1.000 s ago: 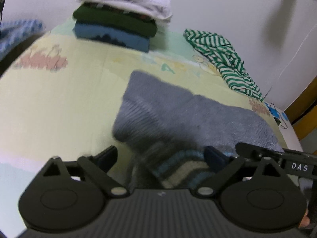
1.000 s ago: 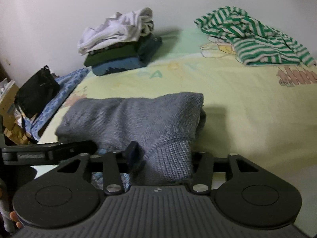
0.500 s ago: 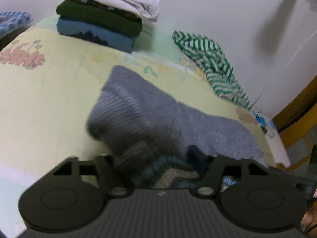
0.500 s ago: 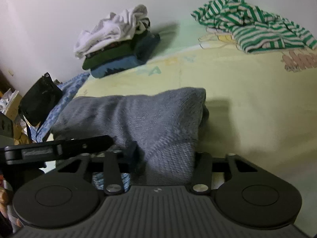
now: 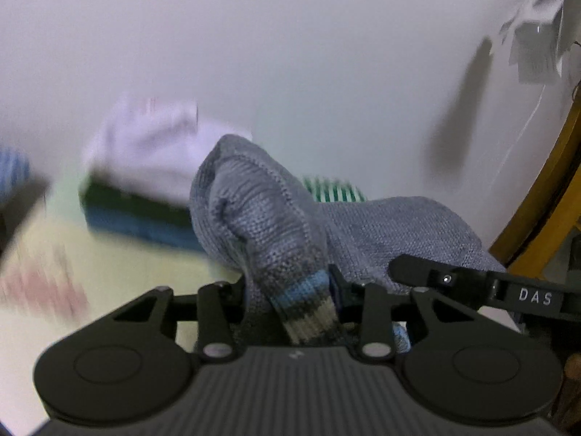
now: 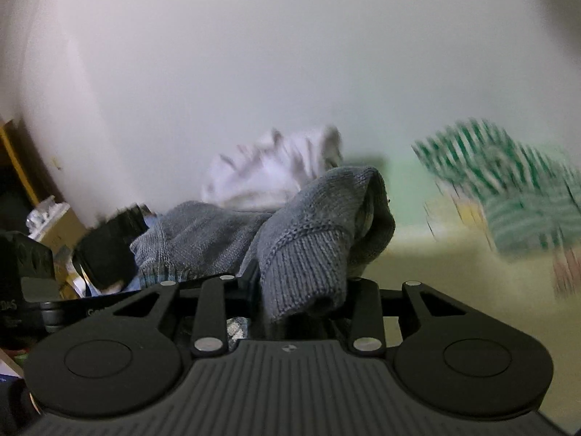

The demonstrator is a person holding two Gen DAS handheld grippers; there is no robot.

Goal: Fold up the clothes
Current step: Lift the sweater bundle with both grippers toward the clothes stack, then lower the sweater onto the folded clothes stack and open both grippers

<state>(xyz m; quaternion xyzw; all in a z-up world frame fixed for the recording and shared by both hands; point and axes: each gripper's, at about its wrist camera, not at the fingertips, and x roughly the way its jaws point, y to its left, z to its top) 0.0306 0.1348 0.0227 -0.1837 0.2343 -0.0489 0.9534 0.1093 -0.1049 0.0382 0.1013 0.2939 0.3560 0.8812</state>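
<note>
Sweater (image 5: 261, 225) in grey knit — I am lifting it, the left gripper (image 5: 290, 290) closing on its striped cuff, the right gripper (image 6: 301, 287) closing on a ribbed edge. Fabric is bunching between both jaws and sagging ahead of them. Next I judge it needs carrying over, evenly.

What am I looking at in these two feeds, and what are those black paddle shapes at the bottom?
Each feed comes from a camera on a hand-held two-finger gripper, looking along its fingers; the black shapes are the gripper's body. The left gripper pinches the striped cuff end of a grey knit sweater; the right gripper pinches another edge of it. Both jaws are closing on the fabric. Behind, on the yellow bedsheet, blurred, sit a stack of folded clothes and a green-striped garment.
</note>
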